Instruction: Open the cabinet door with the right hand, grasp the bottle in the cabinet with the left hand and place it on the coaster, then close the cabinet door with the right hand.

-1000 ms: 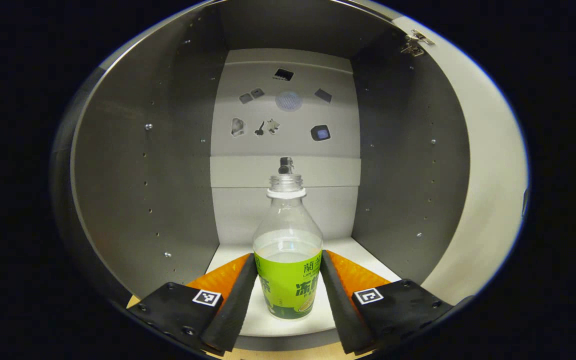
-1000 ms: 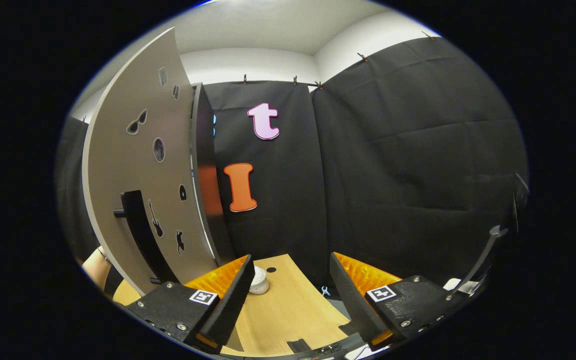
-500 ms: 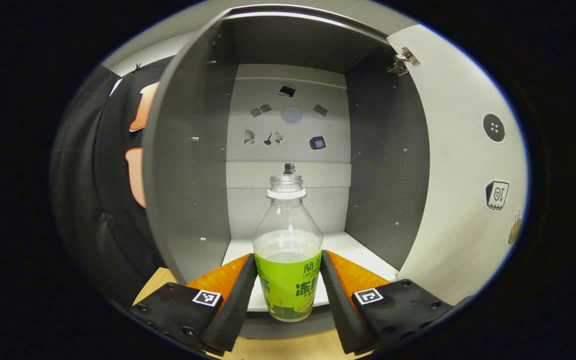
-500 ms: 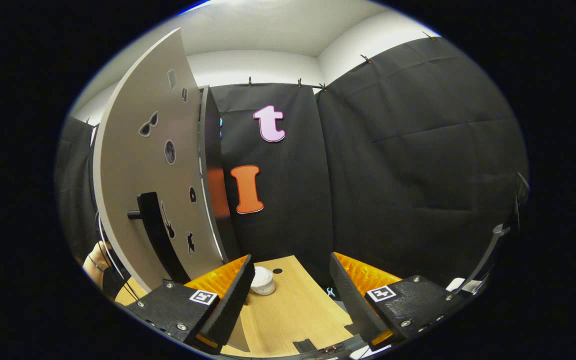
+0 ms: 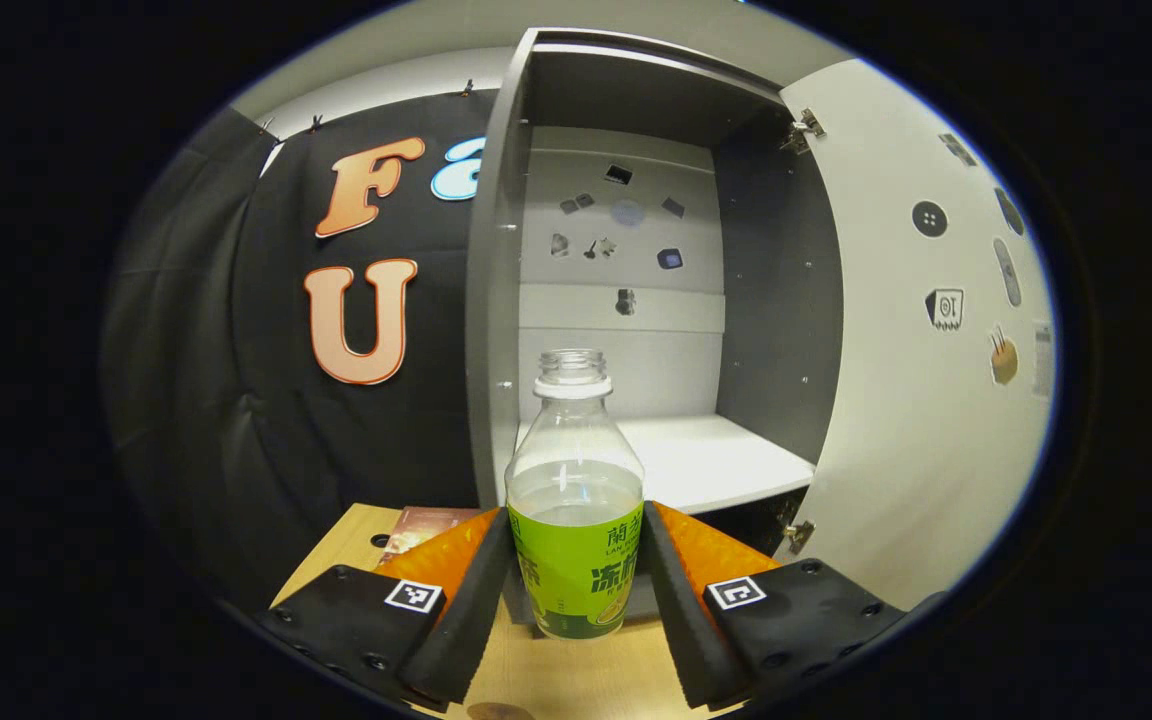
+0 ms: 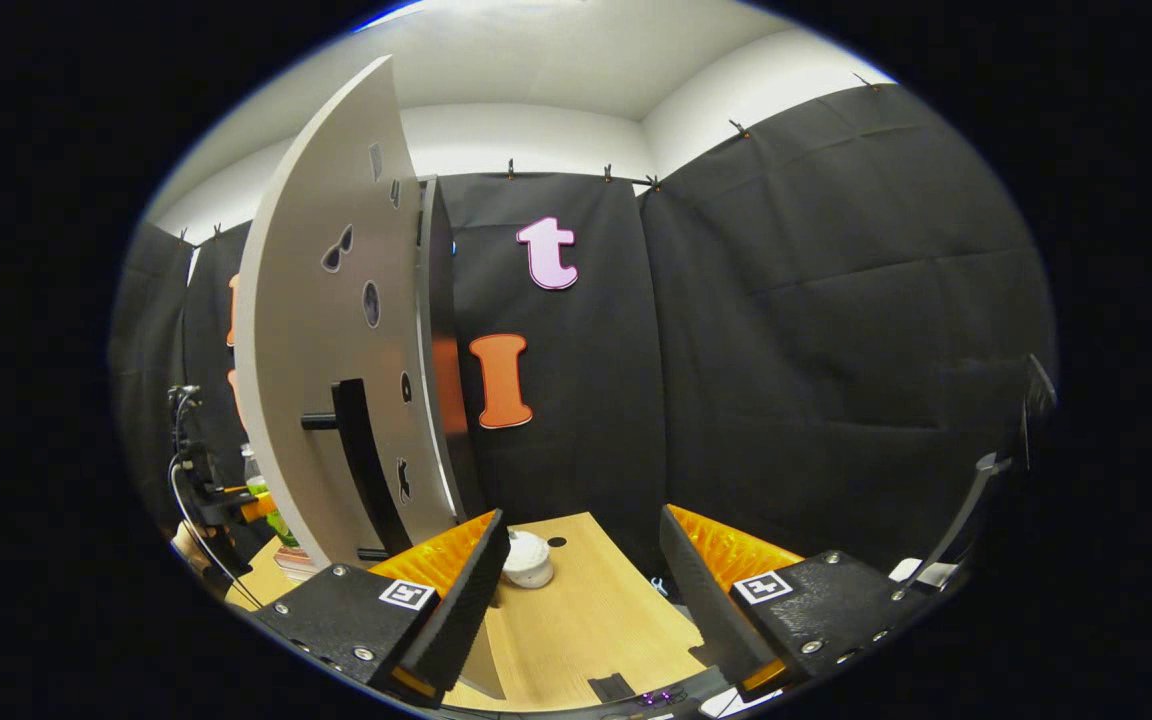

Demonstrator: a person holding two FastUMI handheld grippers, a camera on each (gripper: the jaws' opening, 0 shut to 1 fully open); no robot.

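A clear uncapped bottle (image 5: 574, 470) with a green label and a little liquid stands upright between the fingers of my left gripper (image 5: 576, 522), which is shut on its label. It hangs in front of the open grey cabinet (image 5: 636, 300), over the wooden table (image 5: 556, 685). A brown flat mat (image 5: 424, 522), perhaps the coaster, lies on the table left of the bottle. In the right gripper view, my right gripper (image 6: 581, 585) is open and holds nothing, to the right of the open cabinet door (image 6: 326, 330) and its black handle (image 6: 364, 460). The bottle (image 6: 258, 492) peeks out past the door's left edge.
The cabinet's white shelf (image 5: 706, 462) is bare, and the open door (image 5: 926, 380) stands at its right. A small white round object (image 6: 526, 560) sits on the table (image 6: 586, 625) near the right gripper's left finger. Black cloth walls surround the booth.
My left gripper has drawn the bottle back out of the cabinet, and it is now in front of the shelf over the table. The right gripper has backed slightly away from the door and stays open.
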